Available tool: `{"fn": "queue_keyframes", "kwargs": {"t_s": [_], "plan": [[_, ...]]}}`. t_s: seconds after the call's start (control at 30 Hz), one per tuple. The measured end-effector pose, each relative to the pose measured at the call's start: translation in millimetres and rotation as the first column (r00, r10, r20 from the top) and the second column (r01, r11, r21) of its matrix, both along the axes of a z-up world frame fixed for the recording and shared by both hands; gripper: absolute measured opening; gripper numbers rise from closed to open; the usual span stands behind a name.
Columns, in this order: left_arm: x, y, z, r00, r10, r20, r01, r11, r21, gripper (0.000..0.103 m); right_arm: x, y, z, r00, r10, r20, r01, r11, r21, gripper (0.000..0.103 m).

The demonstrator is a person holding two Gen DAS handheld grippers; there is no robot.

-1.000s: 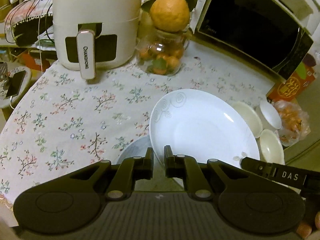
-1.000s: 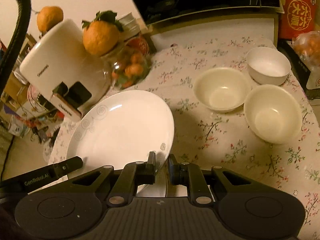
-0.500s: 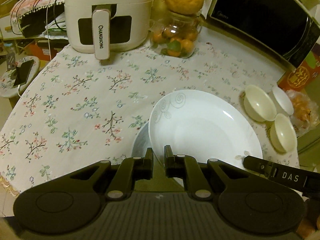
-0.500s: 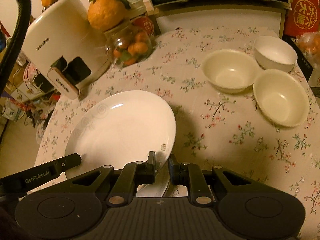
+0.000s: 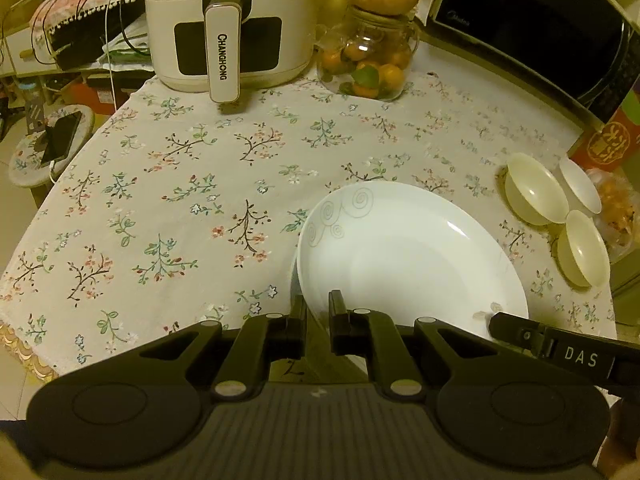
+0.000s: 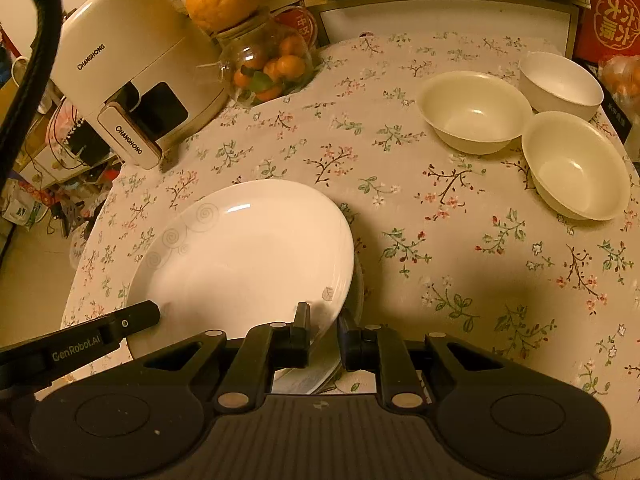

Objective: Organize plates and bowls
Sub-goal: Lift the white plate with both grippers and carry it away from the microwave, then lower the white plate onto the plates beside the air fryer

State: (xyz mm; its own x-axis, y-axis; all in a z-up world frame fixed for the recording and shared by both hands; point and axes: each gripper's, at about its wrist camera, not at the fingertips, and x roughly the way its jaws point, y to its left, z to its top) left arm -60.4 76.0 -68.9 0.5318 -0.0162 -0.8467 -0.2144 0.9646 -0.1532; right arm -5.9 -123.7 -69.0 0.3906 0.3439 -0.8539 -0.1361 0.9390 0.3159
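A large white plate (image 5: 404,256) (image 6: 240,256) with a swirl pattern hangs between both grippers, just above the flowered tablecloth. My left gripper (image 5: 318,312) is shut on its left rim. On the opposite rim my right gripper (image 6: 324,320) is shut as well. Right under it lies a second plate (image 6: 320,376), of which only a sliver (image 5: 295,276) shows in the left wrist view. I cannot tell whether the two plates touch. Three cream bowls (image 6: 476,112) (image 6: 560,84) (image 6: 576,164) stand close together at the table's right, also seen as bowls (image 5: 534,190) in the left wrist view.
At the table's back stand a white air fryer (image 5: 228,20), a glass jar of small oranges (image 5: 368,60) with a big orange on top, and a black microwave (image 5: 532,32). A red box (image 6: 612,12) and a bag of oranges (image 5: 616,212) sit beyond the bowls. The table edge curves at the left.
Both grippers have carried the plate down and over the lower plate, which now shows only as a sliver. Both views have tipped downward. The bowls have not moved.
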Motion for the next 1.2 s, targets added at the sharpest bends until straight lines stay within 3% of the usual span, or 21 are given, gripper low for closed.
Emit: {"fn": "queue_keyframes", "kwargs": {"t_s": [0.5,1.2], "plan": [[-4,-2,-7,1.000,-0.007,-0.021,0.008,0.999,0.031,0.010,-2,5,-3,1.000,0.010,0.001,-0.010,0.999,-0.031,0.014],[-7,-19,-12,1.000,-0.014,-0.019,0.017,0.990,0.142,0.011,-9,23,-1,0.998,0.041,0.056,-0.033,0.989,-0.143,0.015]]}}
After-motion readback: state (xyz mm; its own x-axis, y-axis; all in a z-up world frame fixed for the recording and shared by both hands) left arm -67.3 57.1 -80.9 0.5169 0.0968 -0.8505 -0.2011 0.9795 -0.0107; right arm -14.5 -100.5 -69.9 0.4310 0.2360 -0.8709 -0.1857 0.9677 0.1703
